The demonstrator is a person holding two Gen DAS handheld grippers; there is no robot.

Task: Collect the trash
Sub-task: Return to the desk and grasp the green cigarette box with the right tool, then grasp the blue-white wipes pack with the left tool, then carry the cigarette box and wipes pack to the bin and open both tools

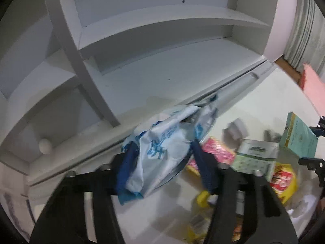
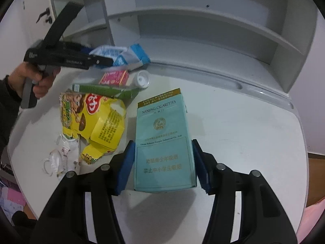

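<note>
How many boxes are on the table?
4: a teal cigarette box between the right tongs, a torn yellow box beside it, a green box behind that, and a pink box further back. Others may be hidden.

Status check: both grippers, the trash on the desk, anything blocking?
Left gripper shut on blue-white wrapper. Right gripper straddling cigarette carton, contact unclear. Yellow snack box and bottle cap left on desk. Nothing blocking.
</note>
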